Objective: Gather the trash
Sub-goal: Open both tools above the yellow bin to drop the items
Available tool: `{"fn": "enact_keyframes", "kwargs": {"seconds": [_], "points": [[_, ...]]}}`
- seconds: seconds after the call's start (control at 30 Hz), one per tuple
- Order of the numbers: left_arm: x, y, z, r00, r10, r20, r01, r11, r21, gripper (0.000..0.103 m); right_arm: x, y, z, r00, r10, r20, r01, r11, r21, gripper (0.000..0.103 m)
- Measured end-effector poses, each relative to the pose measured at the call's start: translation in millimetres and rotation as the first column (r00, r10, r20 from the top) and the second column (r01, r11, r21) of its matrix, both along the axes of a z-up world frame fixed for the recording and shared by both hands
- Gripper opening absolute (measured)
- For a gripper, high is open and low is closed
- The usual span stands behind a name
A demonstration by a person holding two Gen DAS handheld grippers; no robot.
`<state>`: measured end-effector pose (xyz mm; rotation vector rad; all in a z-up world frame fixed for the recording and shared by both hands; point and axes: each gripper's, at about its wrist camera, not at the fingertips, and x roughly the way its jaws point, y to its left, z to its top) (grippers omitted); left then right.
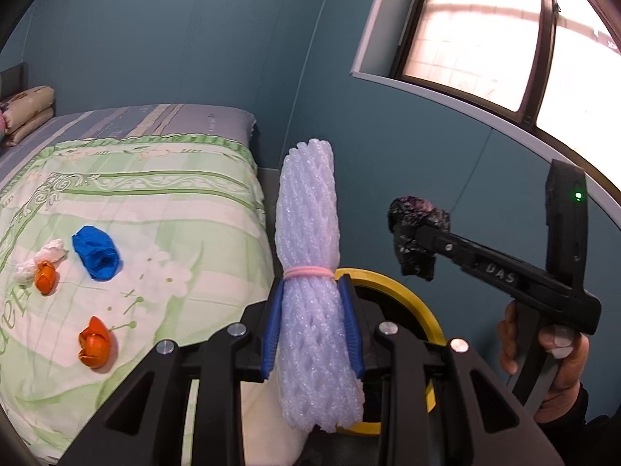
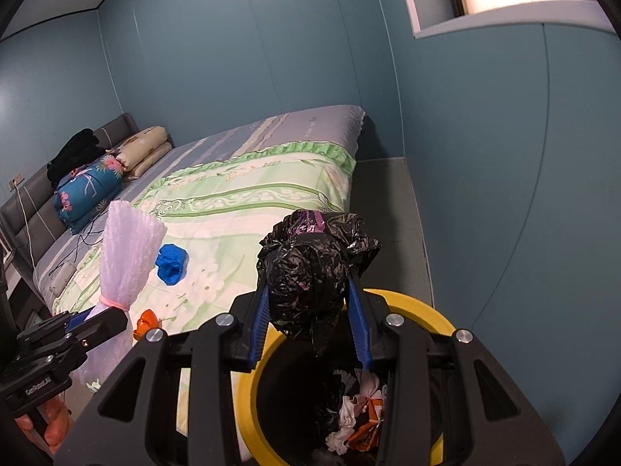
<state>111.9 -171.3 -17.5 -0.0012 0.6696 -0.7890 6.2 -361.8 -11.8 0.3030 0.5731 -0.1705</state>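
Observation:
My left gripper (image 1: pixel 312 326) is shut on a white foam-net bundle (image 1: pixel 308 240) tied with a pink band, held upright over the bed's edge. My right gripper (image 2: pixel 310 326) is shut on a crumpled black plastic bag (image 2: pixel 310 268) above the yellow-rimmed bin (image 2: pixel 423 308). That bin (image 1: pixel 392 283) stands on the floor beside the bed, and crumpled wrappers lie inside it. On the green bedspread (image 1: pixel 155 202) lie a blue wad (image 1: pixel 96 253), two orange wrappers (image 1: pixel 95 343) (image 1: pixel 45 277) and a white scrap (image 1: pixel 50 250). The right gripper (image 1: pixel 421 239) with its black bag also shows in the left wrist view.
The bed's corner (image 2: pixel 349 116) meets the blue wall, with a narrow strip of grey floor (image 2: pixel 384 202) between them. Folded quilts and pillows (image 2: pixel 89 186) sit at the headboard. A window (image 1: pixel 485 27) is high on the right. A hand (image 1: pixel 559 361) holds the right tool.

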Motion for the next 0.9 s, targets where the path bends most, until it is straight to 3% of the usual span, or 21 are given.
{"fn": "enact_keyframes", "kwargs": {"seconds": [0.33,0.9], "points": [[-2,-27,-15,0.999,-0.043,-0.026,0.044,0.998,0.033,0.027,8,-11,-21,0.998,-0.022,-0.066,0.024,0.999,0.031,0.035],[14,-58,-68,0.977,-0.106,-0.185,0.121,0.990,0.072,0.027,15,-29,-61,0.982,-0.002,-0.190,0.018,0.996,0.084,0.036]]}}
